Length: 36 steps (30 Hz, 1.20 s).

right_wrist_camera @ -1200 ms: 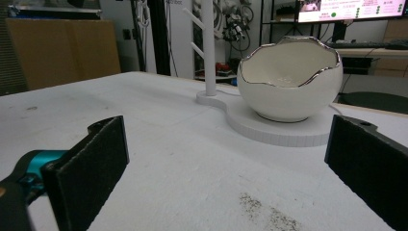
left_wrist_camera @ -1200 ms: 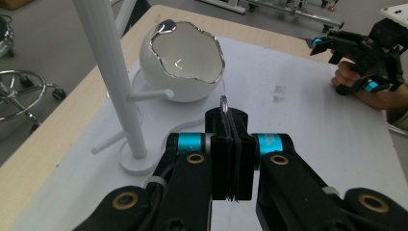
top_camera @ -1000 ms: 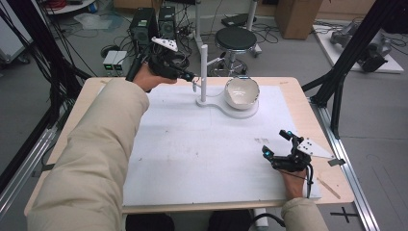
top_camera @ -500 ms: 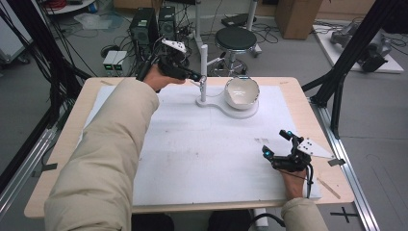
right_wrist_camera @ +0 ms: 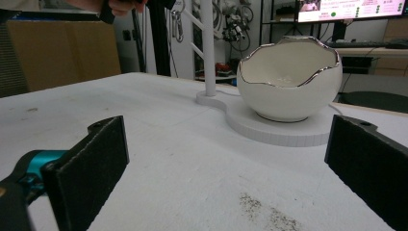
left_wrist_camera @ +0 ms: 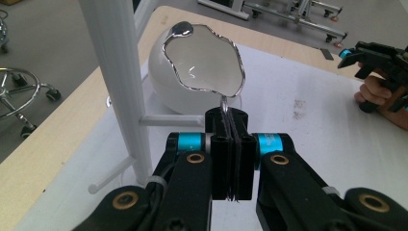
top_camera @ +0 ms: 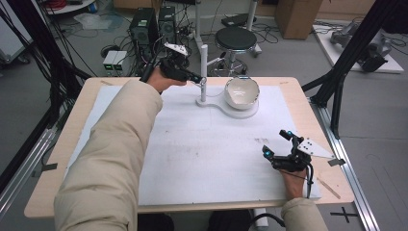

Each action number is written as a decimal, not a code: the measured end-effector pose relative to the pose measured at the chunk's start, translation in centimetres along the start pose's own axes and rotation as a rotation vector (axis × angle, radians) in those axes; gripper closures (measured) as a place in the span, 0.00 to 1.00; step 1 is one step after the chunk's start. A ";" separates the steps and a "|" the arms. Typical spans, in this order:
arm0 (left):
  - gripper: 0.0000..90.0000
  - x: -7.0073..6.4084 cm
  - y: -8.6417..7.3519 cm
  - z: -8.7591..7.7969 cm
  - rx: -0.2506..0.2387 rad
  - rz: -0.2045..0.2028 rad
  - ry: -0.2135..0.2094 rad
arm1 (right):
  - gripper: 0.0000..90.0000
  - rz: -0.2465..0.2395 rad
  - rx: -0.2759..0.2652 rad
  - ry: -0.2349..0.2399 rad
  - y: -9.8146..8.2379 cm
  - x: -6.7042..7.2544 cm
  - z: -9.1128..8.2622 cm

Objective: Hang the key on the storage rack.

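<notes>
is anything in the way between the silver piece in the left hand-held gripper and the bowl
Nothing visible. The bowl lies straight ahead of the silver piece; the post stands off to its side.

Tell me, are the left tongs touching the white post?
Apart. In the left gripper view, the left tongs are shut on a thin silvery wire, and table shows between them and the white post, which stands off to the side.

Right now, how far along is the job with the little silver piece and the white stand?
Done: the pickup; the left gripper is shut on a thin silver piece. In hand: it is held beside the stand's post. Left: probably hanging it on a peg; the bowl looks empty. The right gripper rests open.
</notes>
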<state>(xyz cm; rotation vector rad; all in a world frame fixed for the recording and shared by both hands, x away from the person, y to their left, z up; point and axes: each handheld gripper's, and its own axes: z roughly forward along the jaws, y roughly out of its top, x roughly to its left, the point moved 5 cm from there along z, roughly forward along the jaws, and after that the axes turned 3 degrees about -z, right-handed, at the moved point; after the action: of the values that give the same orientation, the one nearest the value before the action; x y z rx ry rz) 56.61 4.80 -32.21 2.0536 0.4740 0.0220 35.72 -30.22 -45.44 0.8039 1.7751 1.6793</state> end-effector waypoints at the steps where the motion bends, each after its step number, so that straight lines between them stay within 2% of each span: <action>1: 0.98 0.1 0.0 0.1 -0.004 -0.002 0.004 | 0.01 -0.002 0.000 0.001 0.0 0.0 0.0; 12: 0.98 0.8 -0.5 0.4 0.009 -0.019 0.020 | 0.01 0.003 -0.001 0.000 0.0 0.0 0.0; 20: 0.98 1.5 -0.7 0.6 -0.005 -0.030 0.044 | 0.01 0.005 -0.002 -0.001 0.0 0.0 0.0; 21: 0.98 1.6 -0.9 0.7 0.005 -0.025 0.045 | 0.01 0.004 -0.002 0.000 0.0 0.0 0.0; 29: 0.98 1.9 -0.9 1.1 -0.014 -0.013 0.065 | 0.01 0.003 -0.002 0.000 0.0 0.0 0.0; 31: 0.98 2.1 -1.1 1.3 -0.015 -0.029 0.063 | 0.01 0.003 0.000 0.001 0.0 0.0 0.0; 36: 0.98 2.3 -1.3 1.5 -0.017 -0.036 0.060 | 0.01 0.002 -0.002 0.001 0.0 0.0 0.0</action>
<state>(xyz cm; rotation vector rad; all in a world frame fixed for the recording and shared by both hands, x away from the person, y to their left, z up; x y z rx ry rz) 58.69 4.88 -34.49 2.0315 0.5464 0.0664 35.72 -30.21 -45.43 0.8044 1.7740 1.6823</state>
